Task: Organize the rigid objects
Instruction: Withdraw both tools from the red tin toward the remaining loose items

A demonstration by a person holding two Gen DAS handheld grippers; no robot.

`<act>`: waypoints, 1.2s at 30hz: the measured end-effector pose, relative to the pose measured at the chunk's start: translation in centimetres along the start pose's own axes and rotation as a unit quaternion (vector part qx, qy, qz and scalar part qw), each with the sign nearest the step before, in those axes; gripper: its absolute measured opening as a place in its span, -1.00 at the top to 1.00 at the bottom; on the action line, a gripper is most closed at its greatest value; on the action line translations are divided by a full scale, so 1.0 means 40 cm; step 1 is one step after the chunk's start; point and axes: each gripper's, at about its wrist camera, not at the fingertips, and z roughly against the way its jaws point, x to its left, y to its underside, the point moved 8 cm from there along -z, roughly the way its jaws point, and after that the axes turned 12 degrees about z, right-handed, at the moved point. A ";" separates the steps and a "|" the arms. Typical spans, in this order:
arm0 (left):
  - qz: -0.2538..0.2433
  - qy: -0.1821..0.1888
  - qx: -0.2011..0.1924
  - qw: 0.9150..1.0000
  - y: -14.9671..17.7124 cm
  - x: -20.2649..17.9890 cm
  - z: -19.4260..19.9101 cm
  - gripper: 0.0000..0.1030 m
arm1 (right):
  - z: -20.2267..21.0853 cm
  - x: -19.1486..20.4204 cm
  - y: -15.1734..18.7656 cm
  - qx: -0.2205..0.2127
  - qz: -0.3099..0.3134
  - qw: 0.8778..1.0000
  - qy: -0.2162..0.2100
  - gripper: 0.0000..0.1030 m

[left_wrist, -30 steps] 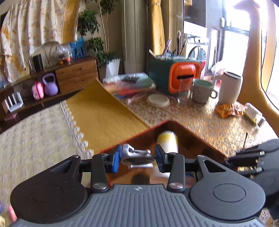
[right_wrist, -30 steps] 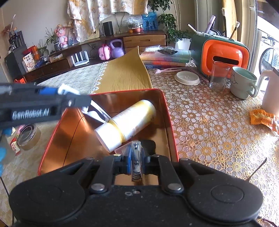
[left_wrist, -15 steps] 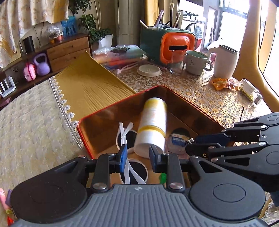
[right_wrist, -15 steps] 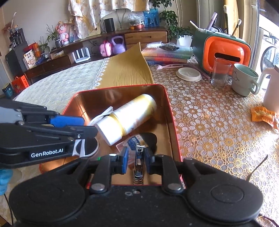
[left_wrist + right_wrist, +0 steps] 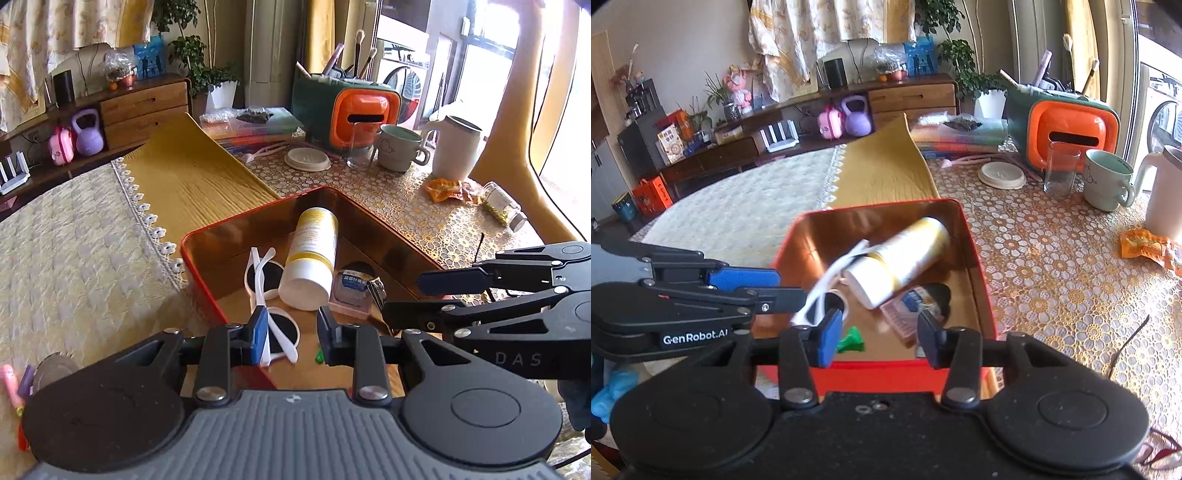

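A red tin box (image 5: 236,225) (image 5: 971,236) with a coppery inside stands on the table. In it lie a white and yellow bottle (image 5: 310,254) (image 5: 901,258), white sunglasses with dark lenses (image 5: 273,325) (image 5: 827,291), a small clear packet with a blue label (image 5: 352,288) (image 5: 908,306), a metal nail clipper (image 5: 376,290) and a small green piece (image 5: 851,341). My left gripper (image 5: 291,338) is open and empty above the box's near edge. My right gripper (image 5: 875,341) is open and empty just above the box's near wall.
A yellow mat (image 5: 188,177) and a lace cloth (image 5: 74,251) lie left of the box. Behind stand an orange and green holder (image 5: 354,110), a glass (image 5: 360,146), a mug (image 5: 399,147), a white jug (image 5: 456,151), a round lid (image 5: 306,158), a snack wrapper (image 5: 447,188) and a small jar (image 5: 504,205).
My left gripper let go of the sunglasses into the box and opened. My right gripper released the nail clipper into the box and opened wide. Both pulled back a little.
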 end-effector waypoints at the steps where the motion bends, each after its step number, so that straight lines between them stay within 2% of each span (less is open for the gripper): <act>1: 0.002 0.001 -0.001 1.000 0.003 0.004 0.011 0.43 | 0.008 0.009 -0.001 -0.002 0.000 1.000 -0.001 0.08; 3: 0.007 0.003 -0.003 1.000 0.009 0.014 0.034 0.33 | 0.024 0.027 -0.004 -0.007 0.002 1.000 -0.003 0.05; 5: 0.013 0.006 -0.008 1.000 0.014 0.027 0.058 -0.05 | 0.037 0.045 -0.006 -0.010 0.003 1.000 -0.004 0.04; 12: 0.018 0.008 -0.024 1.000 0.035 0.062 0.144 -0.06 | 0.078 0.101 -0.016 -0.022 0.006 1.000 -0.014 -0.08; 16: 0.026 0.006 -0.038 0.999 0.043 0.087 0.190 -0.22 | 0.099 0.135 -0.024 -0.029 0.014 0.999 -0.015 -0.21; 22: 0.039 0.004 -0.048 0.998 0.063 0.134 0.250 -0.24 | 0.121 0.194 -0.035 -0.047 0.025 0.998 -0.023 -0.39; 33: 0.070 -0.028 -0.075 0.994 0.092 0.256 0.337 -0.24 | 0.125 0.317 -0.063 -0.067 0.051 0.995 -0.056 -0.73; 36: 0.080 -0.043 -0.080 0.993 0.102 0.298 0.354 -0.39 | 0.119 0.343 -0.065 -0.069 0.055 0.994 -0.061 -0.84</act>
